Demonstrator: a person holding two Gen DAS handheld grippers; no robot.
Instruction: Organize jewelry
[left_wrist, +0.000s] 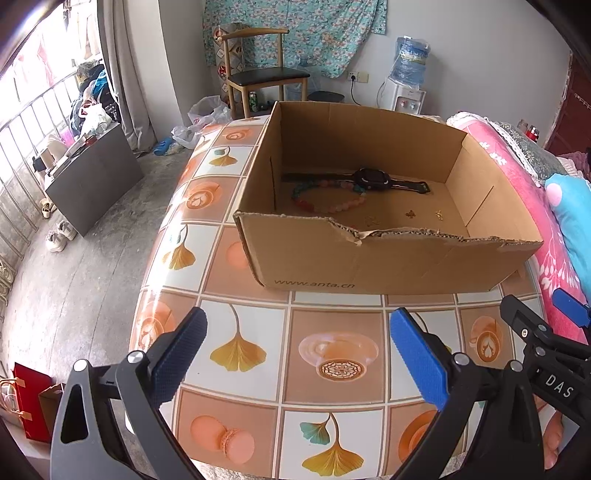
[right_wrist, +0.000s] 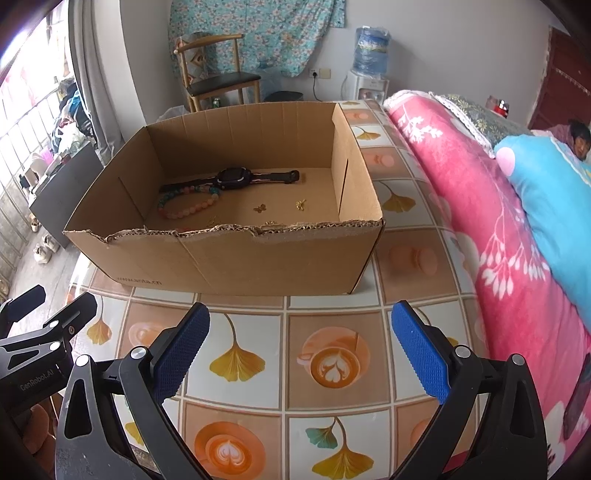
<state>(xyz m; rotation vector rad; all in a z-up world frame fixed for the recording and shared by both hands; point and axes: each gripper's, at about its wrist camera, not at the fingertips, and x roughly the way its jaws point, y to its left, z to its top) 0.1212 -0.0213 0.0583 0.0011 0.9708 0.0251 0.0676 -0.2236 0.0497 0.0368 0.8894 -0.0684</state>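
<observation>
Landmark: open brown cardboard box (right_wrist: 229, 254) on tiled tabletop (right_wrist: 332, 317).
Jewelry: black wristwatch (right_wrist: 231, 176), pastel bead bracelet (right_wrist: 188, 208), inside box.
Left gripper (left_wrist: 297, 356): jaws apart, empty, short of box.
Right gripper (right_wrist: 299, 354): jaws apart, empty, short of box.

Small gold pieces (right_wrist: 259, 208) indistinct in box (right_wrist: 221, 254)

Left gripper (left_wrist: 297, 360), right gripper (right_wrist: 300, 356): fingers spread wide, empty, side by side.

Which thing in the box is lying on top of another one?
The black watch. Its strap lies across the far side of the bead bracelet, while the small gold charms lie apart on the bare cardboard.
</observation>
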